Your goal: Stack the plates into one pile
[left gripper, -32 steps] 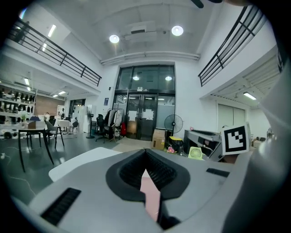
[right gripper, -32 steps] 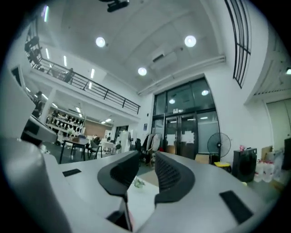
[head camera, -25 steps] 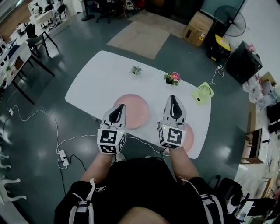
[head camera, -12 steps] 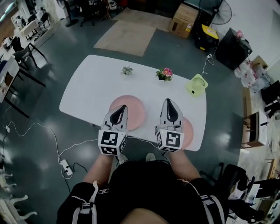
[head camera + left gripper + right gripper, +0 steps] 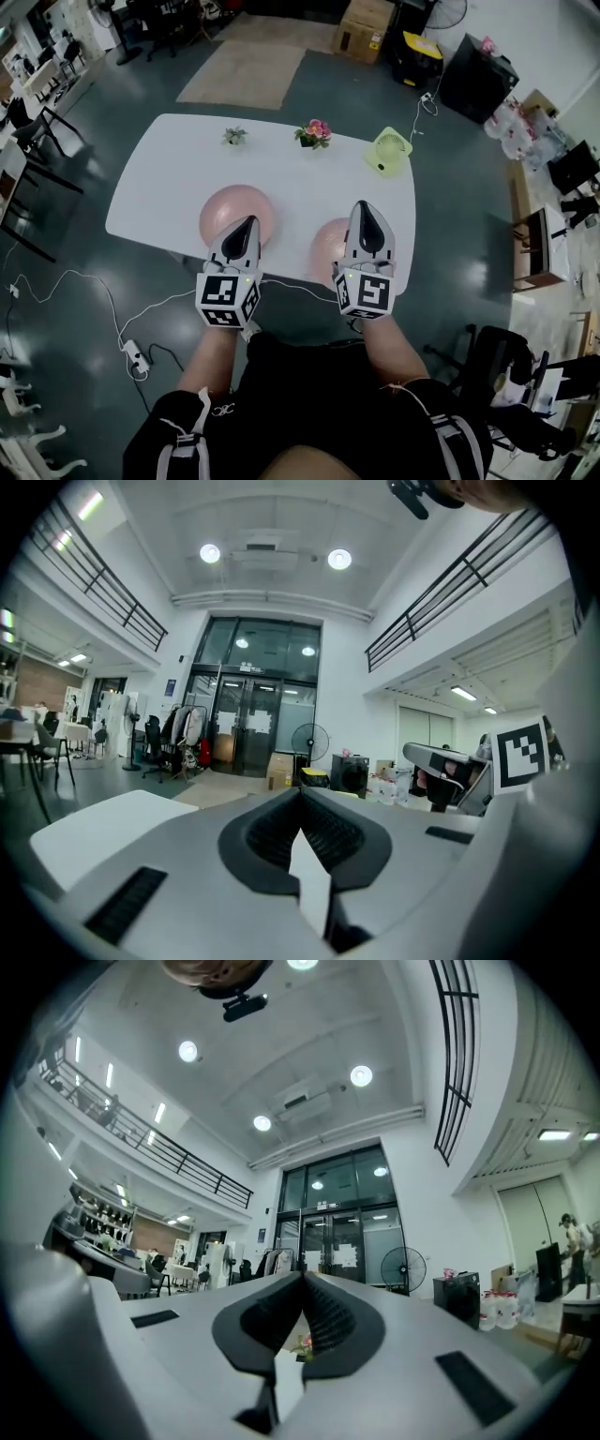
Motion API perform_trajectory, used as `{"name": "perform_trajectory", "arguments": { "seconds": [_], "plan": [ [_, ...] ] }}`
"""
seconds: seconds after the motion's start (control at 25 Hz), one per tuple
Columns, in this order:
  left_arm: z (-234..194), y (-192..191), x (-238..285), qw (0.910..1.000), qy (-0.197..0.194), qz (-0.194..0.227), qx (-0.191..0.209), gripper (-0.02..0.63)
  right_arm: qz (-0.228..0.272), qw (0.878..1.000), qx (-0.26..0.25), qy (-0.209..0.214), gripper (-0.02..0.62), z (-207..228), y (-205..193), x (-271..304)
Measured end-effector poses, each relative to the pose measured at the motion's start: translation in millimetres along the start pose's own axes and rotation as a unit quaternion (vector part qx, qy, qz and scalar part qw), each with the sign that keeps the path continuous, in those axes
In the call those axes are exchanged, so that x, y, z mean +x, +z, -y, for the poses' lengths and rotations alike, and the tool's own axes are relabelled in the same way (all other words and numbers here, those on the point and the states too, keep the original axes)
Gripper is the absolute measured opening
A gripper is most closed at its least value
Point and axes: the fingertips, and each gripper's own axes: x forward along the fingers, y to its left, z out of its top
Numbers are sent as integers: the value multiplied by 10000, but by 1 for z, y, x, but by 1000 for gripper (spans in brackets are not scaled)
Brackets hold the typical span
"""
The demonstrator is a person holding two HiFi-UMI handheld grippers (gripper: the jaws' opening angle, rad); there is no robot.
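One fan [image 5: 387,150], flowerpot [image 5: 314,132] beyond left plate [image 5: 225,208]

L pink plate [image 5: 234,208] & R pink plate [image 5: 328,247] flat on white table [image 5: 169,178], apart, unstacked.

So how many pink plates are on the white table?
2. The left plate lies just beyond the left gripper; the right plate sits by the table's near edge, partly hidden behind the right gripper. No others show.
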Motion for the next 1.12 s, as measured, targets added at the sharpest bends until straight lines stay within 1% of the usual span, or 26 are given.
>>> {"name": "perform_trajectory", "arguments": {
  "seconds": [0.08,0.16,0.24,0.32,0.4,0.48,0.6,0.68,0.72,0.76,0.8,0.88,1.0,1.12],
  "plan": [
    [63,-10,-1,9996,181,104,167,14,36,9999,10,133,15,53,-8,-35],
    [131,-27,0,9985,466,158,261,14,3,9993,19,370,15,107,-21,-73],
    [202,-48,0,9974,703,63,139,14,-106,9978,40,649,15,157,-28,-109],
    [270,-65,-5,9970,756,-132,-68,14,-191,9961,36,863,15,201,-23,-144],
    [328,-66,-12,9968,752,-194,-185,14,-207,9949,92,980,15,241,-9,-170],
    [367,-56,-18,9965,806,-164,-148,14,-190,9944,199,1020,15,271,4,-187],
    [394,-37,-27,9954,957,-18,-52,14,-7,9928,289,1160,15,290,23,-205],
    [405,-29,-34,9940,1087,99,-28,14,105,9892,325,1429,15,291,29,-215],
    [411,-29,-38,9933,1149,124,-11,14,97,9858,422,1625,26,289,30,-220],
    [416,-28,-42,9927,1199,136,13,14,44,9815,563,1827,150,287,29,-223],
    [421,-28,-46,9922,1237,139,45,14,-41,9777,690,1981,256,287,28,-225],
    [427,-27,-50,9915,1293,132,99,14,-172,9754,722,2073,268,288,26,-225],
    [427,-23,-54,9904,1363,172,144,14,-302,9767,627,2029,265,290,16,-214],
    [423,-21,-58,9889,1458,201,209,14,-690,9757,648,1974,264,288,-21,-195]
  ]
}}
